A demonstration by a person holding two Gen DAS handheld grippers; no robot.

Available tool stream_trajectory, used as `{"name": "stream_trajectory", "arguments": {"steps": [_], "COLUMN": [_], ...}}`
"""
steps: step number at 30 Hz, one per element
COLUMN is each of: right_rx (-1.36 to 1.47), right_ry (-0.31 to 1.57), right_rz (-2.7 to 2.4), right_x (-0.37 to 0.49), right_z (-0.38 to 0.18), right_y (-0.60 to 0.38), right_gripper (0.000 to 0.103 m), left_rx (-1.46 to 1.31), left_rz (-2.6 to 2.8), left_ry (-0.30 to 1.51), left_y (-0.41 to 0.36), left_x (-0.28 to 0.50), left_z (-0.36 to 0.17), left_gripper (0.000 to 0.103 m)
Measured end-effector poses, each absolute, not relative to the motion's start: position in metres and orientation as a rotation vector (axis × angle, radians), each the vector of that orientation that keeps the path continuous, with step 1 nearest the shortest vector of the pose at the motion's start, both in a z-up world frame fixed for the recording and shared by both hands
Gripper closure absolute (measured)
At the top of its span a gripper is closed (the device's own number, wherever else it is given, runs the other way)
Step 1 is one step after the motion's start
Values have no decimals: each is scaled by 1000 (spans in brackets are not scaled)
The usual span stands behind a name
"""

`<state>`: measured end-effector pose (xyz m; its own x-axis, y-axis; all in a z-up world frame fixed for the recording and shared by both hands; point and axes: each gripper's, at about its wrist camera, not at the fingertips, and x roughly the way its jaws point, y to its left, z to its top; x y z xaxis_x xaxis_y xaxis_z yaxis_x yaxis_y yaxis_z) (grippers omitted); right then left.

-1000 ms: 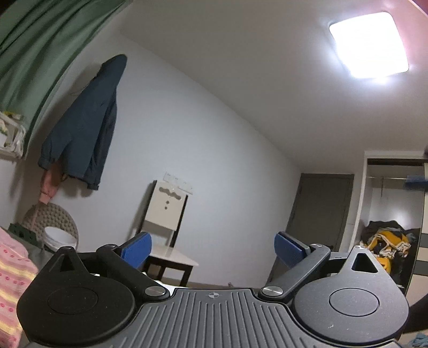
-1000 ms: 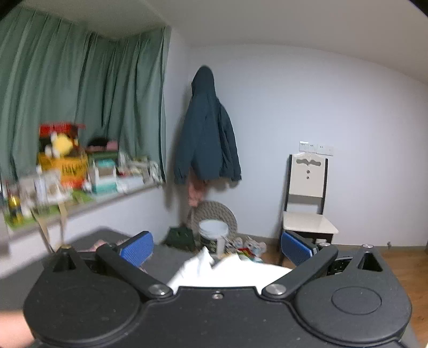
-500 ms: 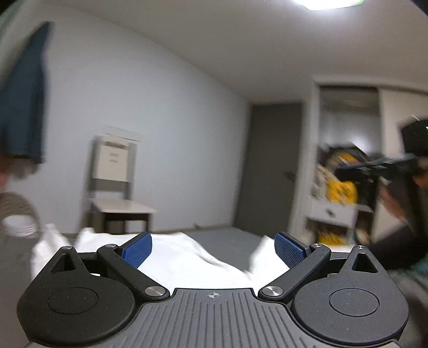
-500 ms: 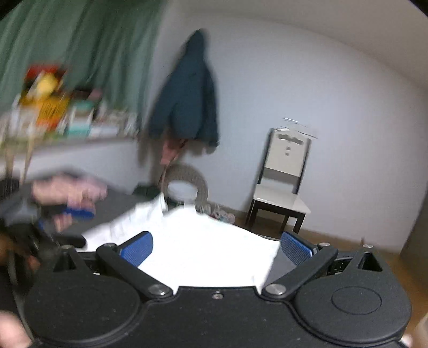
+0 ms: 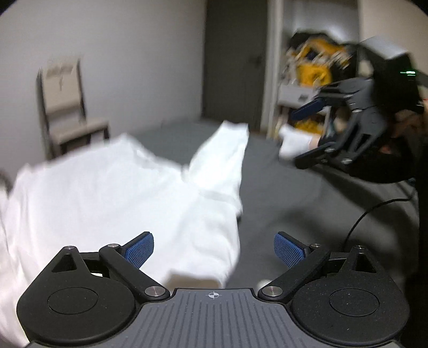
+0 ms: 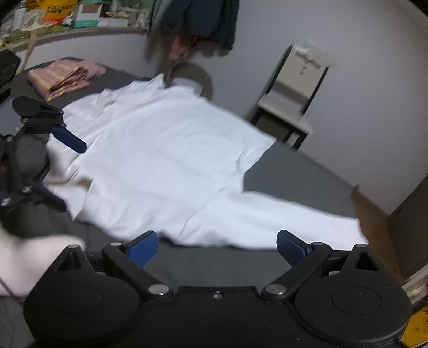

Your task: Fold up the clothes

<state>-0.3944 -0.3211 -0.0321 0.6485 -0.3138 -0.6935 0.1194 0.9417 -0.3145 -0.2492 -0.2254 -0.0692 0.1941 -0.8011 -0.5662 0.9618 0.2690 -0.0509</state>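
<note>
Pale chair (image 6: 293,88) by the wall, dark jacket (image 6: 203,18) hanging, cluttered shelf (image 6: 67,29).

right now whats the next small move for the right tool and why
Probably lower the right tool onto the near sleeve and close on it. The white shirt lies spread flat on the grey bed, not yet folded, and that sleeve stretches out just ahead of the open fingers. The left tool is also open over the shirt, holding nothing.

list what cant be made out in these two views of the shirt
- White shirt: left wrist view, near hem hidden by the left tool.
- Sleeve end: right wrist view, blurred.
- Pink folded clothes: right wrist view, too blurred to identify the garment.
</note>
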Motion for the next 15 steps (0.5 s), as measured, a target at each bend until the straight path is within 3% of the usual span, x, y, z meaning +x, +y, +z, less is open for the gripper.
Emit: {"name": "stream_trajectory", "arguments": {"steps": [1, 5, 6, 12, 14, 15], "right_rx": [-241, -199, -198, -137, -132, -151], "right_ry": [849, 880, 876, 875, 886, 890], "right_rz": [-233, -174, -164, -126, -127, -130], "right_x": [-394, -393, -392, -394, -394, -394], "right_z": [-37, -43, -43, -45, -48, -51], "right_y": [-321, -324, -325, -333, -333, -332], "right_gripper": [7, 6, 6, 2, 2, 2], "left_rx": [346, 216, 221, 363, 379, 381], "left_rz": [-1245, -1209, -1204, -1161, -1176, -1176], "left_ry": [601, 808, 832, 843, 845, 842], "left_y": [-226, -219, -219, -235, -245, -249], "left_x": [-249, -237, -237, -246, -247, -248], "left_z": [-73, -87, -91, -114, -122, -123], "left_gripper": [26, 55, 59, 59, 71, 83]}}
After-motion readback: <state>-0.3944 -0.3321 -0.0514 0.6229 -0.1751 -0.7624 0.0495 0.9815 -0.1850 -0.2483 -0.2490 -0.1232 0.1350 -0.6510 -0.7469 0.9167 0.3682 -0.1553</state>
